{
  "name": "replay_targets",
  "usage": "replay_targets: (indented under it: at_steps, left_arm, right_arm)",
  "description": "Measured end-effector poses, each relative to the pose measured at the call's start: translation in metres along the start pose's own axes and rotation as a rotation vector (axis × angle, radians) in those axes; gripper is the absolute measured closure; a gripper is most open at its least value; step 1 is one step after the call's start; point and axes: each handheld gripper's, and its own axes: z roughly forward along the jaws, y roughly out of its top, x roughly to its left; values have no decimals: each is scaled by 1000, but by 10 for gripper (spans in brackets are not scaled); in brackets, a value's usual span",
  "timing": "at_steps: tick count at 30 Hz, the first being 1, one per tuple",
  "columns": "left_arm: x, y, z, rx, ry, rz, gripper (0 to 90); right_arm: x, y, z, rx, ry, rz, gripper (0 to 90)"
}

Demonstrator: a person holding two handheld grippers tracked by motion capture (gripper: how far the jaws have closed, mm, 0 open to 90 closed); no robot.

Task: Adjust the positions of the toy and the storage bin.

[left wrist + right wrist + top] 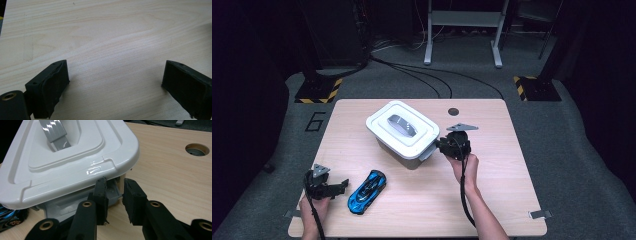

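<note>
A white lidded box [384,131] with a grey handle [402,125] stands slantwise in the middle of the wooden table [492,190]. My right gripper [438,145] is at the box's right end, its jaws nearly together on the grey latch [114,193] under the lid's rim [110,168]. A blue toy car [368,191] lies at the front left; its nose [10,218] peeks in beside the box. Just left of the car, my left gripper [343,185] rests low with its jaws wide apart. In the left gripper view that gripper [115,82] has bare wood between its fingers.
A round cable hole [453,111] sits in the table behind the box, also seen as the hole [197,149] in the right gripper view. Beyond the far edge, black cables [422,75] cross the floor, with hazard-striped bases [318,91] at both sides.
</note>
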Motion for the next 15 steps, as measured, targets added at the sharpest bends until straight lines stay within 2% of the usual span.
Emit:
replay_targets:
  at_steps: [12,13,15]
  left_arm:
    - [0,0,0,-7,1,-1,69]
    - [0,0,0,-7,0,-2,69]
    - [0,0,0,-7,0,-1,69]
  right_arm:
    - [12,12,17,17,-6,-7,726]
    - [12,15,19,22,-8,-27,701]
    - [12,16,18,31,-12,-27,677]
